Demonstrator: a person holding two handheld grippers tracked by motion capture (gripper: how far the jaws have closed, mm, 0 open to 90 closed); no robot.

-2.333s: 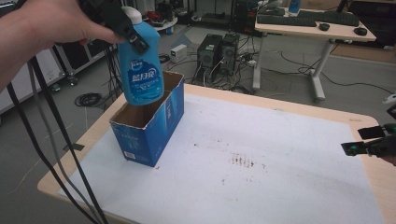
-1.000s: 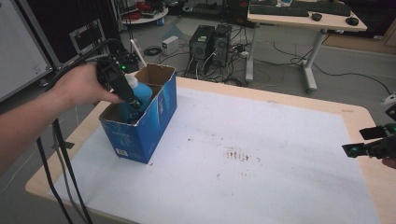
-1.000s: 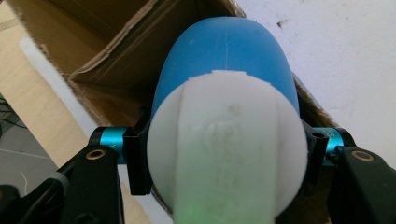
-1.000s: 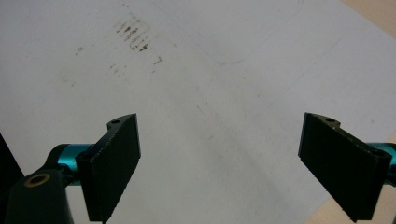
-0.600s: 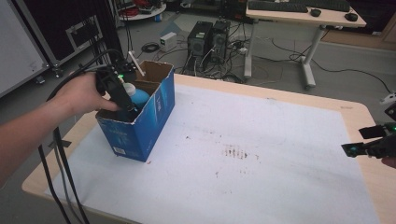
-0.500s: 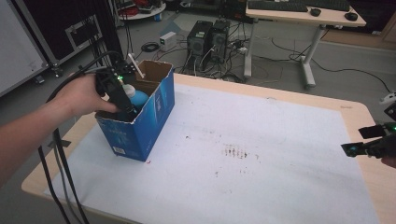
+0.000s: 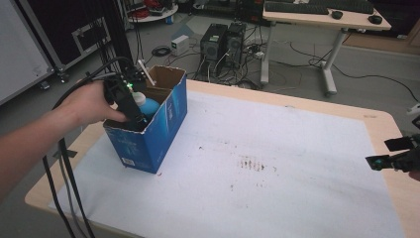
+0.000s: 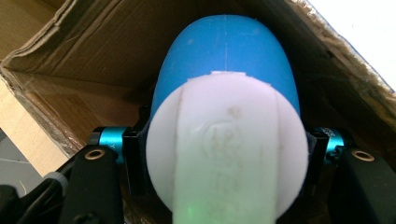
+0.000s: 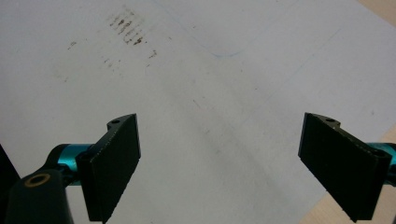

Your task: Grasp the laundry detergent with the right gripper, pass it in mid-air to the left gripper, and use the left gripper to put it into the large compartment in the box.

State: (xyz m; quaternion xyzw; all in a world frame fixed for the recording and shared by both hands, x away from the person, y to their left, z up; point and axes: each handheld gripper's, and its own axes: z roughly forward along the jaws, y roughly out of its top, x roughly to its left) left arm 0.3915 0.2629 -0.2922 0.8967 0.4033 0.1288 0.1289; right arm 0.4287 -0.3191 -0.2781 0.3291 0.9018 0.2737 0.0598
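From above I look forward and down across the desk (image 7: 297,148); my right hand-held gripper (image 9: 219,163) camera shares its stained sheet (image 9: 187,93), close.

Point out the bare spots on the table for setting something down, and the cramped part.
The white table cover lies bare from the blue cardboard box across to the right claw, apart from a patch of brown stains. The front strip is bare too. It is cramped in the box, where the left claw grips the blue white-capped bottle.
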